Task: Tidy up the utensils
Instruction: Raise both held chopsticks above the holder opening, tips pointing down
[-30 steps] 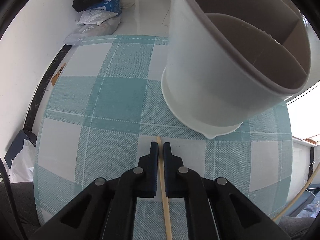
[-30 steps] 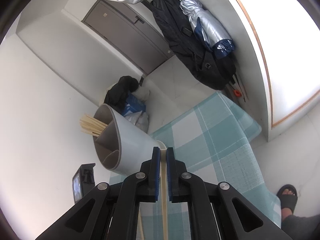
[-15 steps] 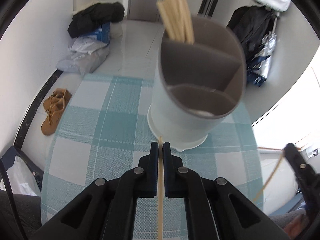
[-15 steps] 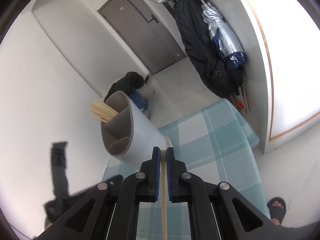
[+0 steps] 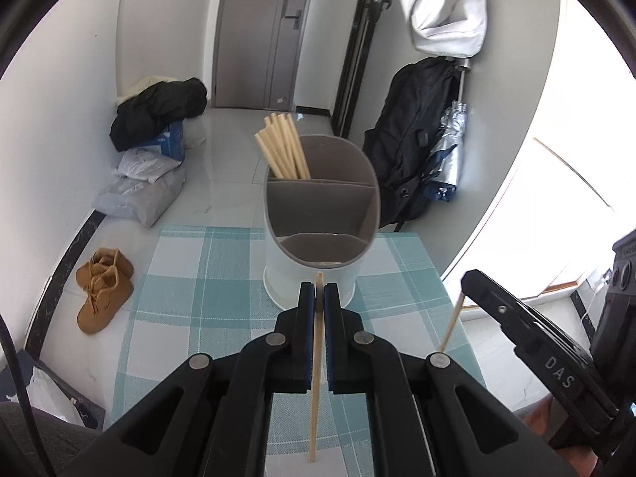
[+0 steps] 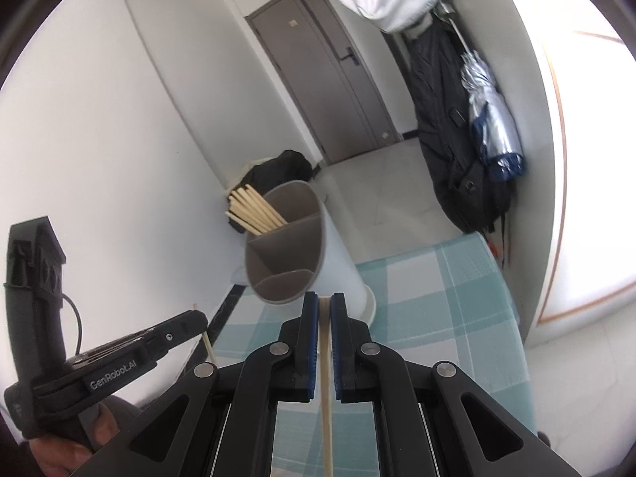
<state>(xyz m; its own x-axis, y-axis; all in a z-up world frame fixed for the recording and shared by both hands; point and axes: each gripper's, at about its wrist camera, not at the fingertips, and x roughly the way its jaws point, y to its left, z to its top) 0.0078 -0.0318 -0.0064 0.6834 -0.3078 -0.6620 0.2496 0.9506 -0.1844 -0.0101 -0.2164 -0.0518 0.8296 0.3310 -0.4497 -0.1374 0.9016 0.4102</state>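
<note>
A white utensil holder point(image 5: 314, 274) with grey divided compartments stands on the teal checked tablecloth point(image 5: 190, 290). Its far compartment holds several wooden chopsticks point(image 5: 282, 147). My left gripper point(image 5: 318, 292) is shut on a wooden chopstick point(image 5: 316, 377), raised just in front of the holder. My right gripper point(image 6: 325, 304) is shut on another wooden chopstick point(image 6: 326, 389), also raised near the holder point(image 6: 338, 262). The right gripper shows at the right of the left wrist view point(image 5: 471, 278), and the left gripper shows at the left of the right wrist view point(image 6: 198, 320).
Brown shoes point(image 5: 103, 290), bags and dark clothing point(image 5: 159, 107) lie on the floor left of the table. A black backpack and folded umbrella point(image 5: 421, 151) lean on the wall to the right. A grey door point(image 5: 262, 31) is behind.
Both grippers have lifted and pulled back from the holder, each keeping its chopstick. The holder now appears smaller and farther away, and each gripper has come into the other's view.
</note>
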